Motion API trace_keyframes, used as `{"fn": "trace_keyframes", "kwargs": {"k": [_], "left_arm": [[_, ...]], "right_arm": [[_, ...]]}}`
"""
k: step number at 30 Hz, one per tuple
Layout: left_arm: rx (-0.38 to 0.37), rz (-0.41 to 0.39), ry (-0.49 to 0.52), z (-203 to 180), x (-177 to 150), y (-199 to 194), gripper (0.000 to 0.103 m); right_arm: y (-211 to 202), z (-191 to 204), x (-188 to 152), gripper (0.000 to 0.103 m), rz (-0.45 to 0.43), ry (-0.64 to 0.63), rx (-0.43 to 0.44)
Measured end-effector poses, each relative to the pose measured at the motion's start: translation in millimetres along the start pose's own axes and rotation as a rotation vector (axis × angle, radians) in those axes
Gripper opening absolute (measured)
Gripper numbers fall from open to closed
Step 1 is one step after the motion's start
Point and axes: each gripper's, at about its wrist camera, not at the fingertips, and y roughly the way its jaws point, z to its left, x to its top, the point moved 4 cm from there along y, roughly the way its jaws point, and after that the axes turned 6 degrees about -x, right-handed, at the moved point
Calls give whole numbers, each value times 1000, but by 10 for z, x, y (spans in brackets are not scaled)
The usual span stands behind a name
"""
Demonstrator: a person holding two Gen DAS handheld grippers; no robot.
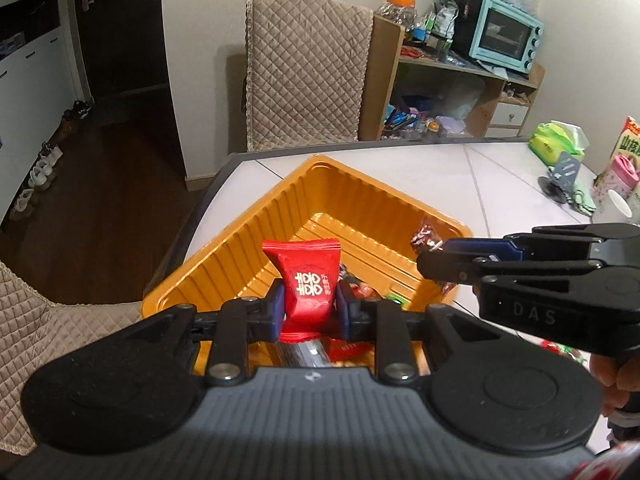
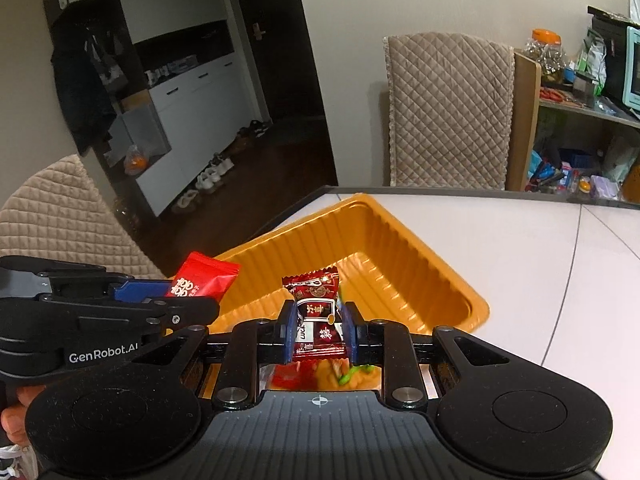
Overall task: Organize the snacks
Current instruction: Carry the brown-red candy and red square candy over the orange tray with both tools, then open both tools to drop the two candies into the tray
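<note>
An orange ribbed plastic tray (image 1: 256, 216) (image 2: 404, 248) sits at the corner of the white table, with several wrapped snacks at its near end. My left gripper (image 1: 310, 306) is shut on a bright red candy packet (image 1: 310, 280) held upright over the tray's near part; the same packet (image 2: 204, 276) shows at the left of the right wrist view. My right gripper (image 2: 318, 330) is shut on a dark red wrapped candy (image 2: 316, 312), also above the tray. In the left wrist view the right gripper (image 1: 430, 258) reaches in from the right, the dark candy (image 1: 426, 238) at its tips.
Two quilted chairs stand by the table, one at the far side (image 1: 306, 68), one at the left (image 2: 60, 216). A green tissue pack (image 1: 558, 142), a pink cup (image 1: 618, 178) and a carton sit at the table's far right. A cluttered shelf with a teal oven (image 1: 506, 36) stands behind.
</note>
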Motion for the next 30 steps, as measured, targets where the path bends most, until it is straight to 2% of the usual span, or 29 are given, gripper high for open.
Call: {"fn": "trace_keyframes", "kwargs": {"k": [11,23,25,27,30], "left_arm": [[15,50,15,173,157,554,24],[10,84,17,199,216,884,24],[13,87,12,208,222,913,26],[10,91,10,215,226,933,34],[10,95,10,223,230,950,35]], "right_arm": [[549,-214,56,25,50,14,-39],[736,-378,29,25,71,44,-59],[749,-383,22,25,73,48,-59],[754,-383,15,25,75,51,-61],[770,-395,16,25,80,54,-61]]}}
